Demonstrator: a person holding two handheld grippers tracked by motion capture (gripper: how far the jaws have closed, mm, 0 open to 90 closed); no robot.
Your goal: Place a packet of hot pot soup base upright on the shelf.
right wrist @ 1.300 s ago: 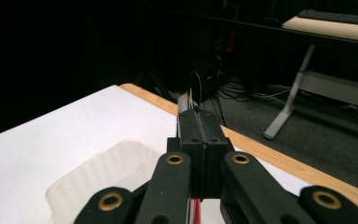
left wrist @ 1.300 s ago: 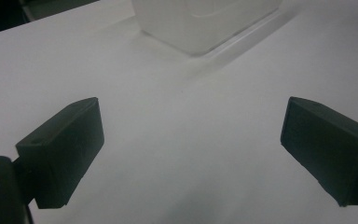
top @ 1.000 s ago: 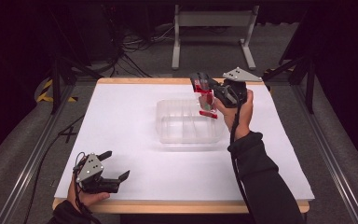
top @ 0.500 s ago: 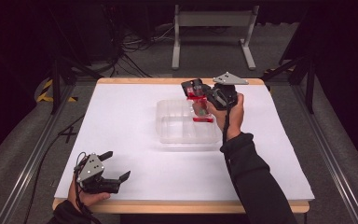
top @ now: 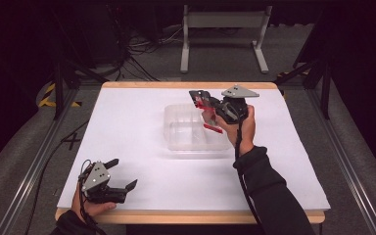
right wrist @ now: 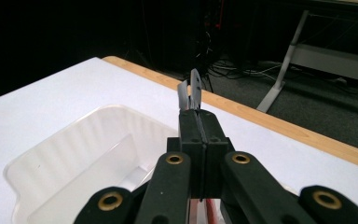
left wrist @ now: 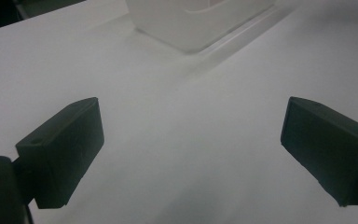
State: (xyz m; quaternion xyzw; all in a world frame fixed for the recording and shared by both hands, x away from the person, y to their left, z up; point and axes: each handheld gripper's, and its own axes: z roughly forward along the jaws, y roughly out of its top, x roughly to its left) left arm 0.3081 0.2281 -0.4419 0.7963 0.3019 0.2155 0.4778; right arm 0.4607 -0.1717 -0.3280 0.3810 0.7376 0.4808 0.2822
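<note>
My right gripper (top: 200,98) hovers over the far right part of a clear plastic container (top: 172,128), shut on a pair of scissors (top: 209,106) with red handles. In the right gripper view the grey blades of the scissors (right wrist: 194,91) stick up past the closed jaws of the right gripper (right wrist: 199,119), and the ribbed, divided container (right wrist: 70,154) lies below and to the left. My left gripper (top: 122,174) rests near the table's front left corner, open and holding nothing. In the left gripper view, its jaws (left wrist: 191,144) stand wide apart over bare white table, with the container (left wrist: 200,23) farther off.
The white table (top: 127,127) has a wooden edge at the back and front. Metal rails run along both sides. A grey frame stand (top: 223,34) and cables sit on the floor behind the table.
My right gripper has carried the scissors leftward, from right of the container to over its far right part. The left gripper has stayed put.
</note>
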